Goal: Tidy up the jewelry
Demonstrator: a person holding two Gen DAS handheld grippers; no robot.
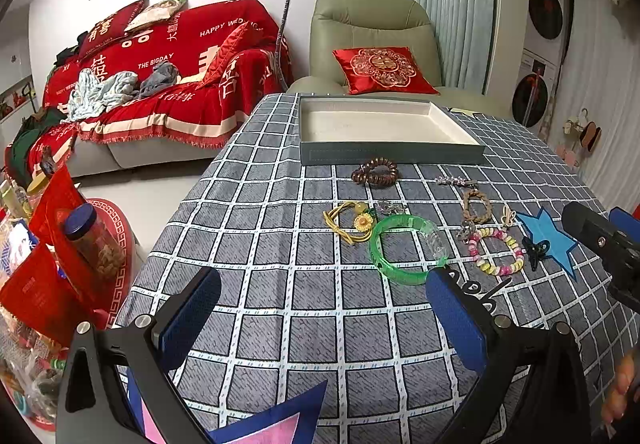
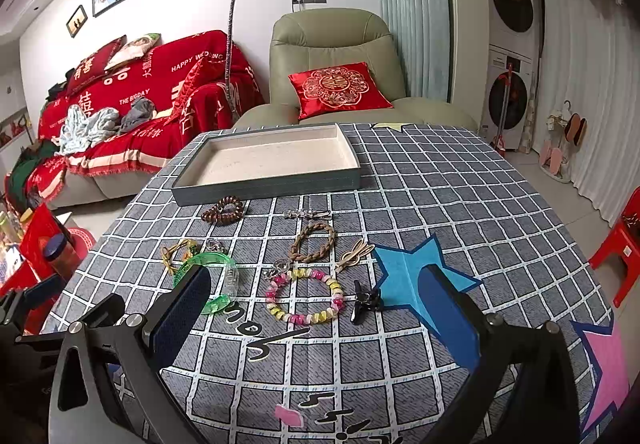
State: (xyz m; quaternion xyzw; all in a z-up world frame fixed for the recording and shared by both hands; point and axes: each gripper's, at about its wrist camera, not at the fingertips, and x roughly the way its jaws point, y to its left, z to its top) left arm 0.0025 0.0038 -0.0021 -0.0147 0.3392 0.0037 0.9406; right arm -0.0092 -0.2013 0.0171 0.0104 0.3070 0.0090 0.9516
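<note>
Both the left gripper and right gripper hover wide apart, holding nothing. The green bangle and pastel bead bracelet lie on the bench just beyond them; farther off, the tray holds nothing.

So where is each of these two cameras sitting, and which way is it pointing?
Left wrist: rides the left gripper, low over the checked table, facing the tray and sofa; its blue pads, the right gripper and fingertips at the right edge show.
Right wrist: rides the right gripper, facing the same way from further right; its own pads show.
Shared: tray, green bangle, pastel bead bracelet.
</note>
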